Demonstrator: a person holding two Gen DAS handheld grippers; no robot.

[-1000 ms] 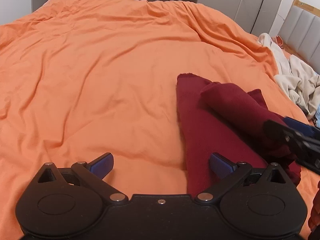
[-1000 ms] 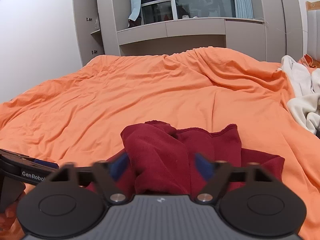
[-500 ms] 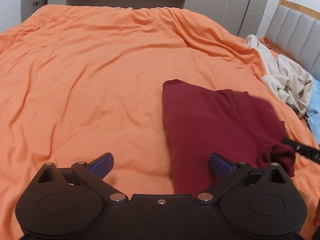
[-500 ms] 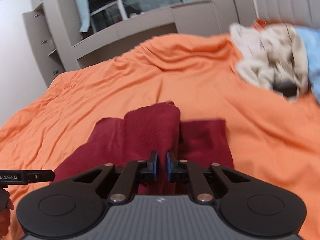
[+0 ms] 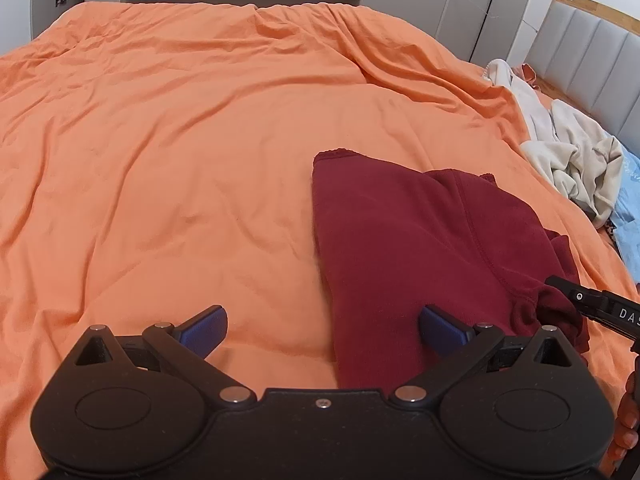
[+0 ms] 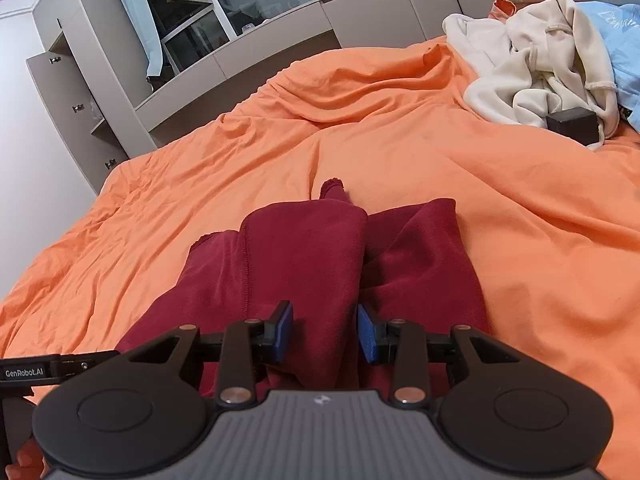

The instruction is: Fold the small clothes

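Note:
A dark red garment [image 5: 400, 240] lies folded lengthwise on the orange bedspread [image 5: 180, 140]. My left gripper [image 5: 323, 316] hovers open at the garment's near left edge, its right finger [image 5: 444, 326] over the cloth and its left finger over bare bedspread. In the right wrist view the red garment [image 6: 304, 248] shows a raised fold running away from me. My right gripper [image 6: 324, 316] sits low at that fold's near end, jaws opening, with cloth between the pads but not pinched. Its tip [image 5: 592, 308] shows by the garment's near right corner.
A pile of cream clothing [image 6: 532, 60] with a light blue garment [image 6: 624, 28] and a black box [image 6: 574, 124] lies at the bed's right side. A padded headboard [image 5: 592, 48] stands beyond it. Grey cabinets [image 6: 100, 92] line the far wall.
The right gripper carried the lifted red fold over to the right and down, shut, then parted its jaws. The garment now lies flatter and wider. The left gripper stayed put.

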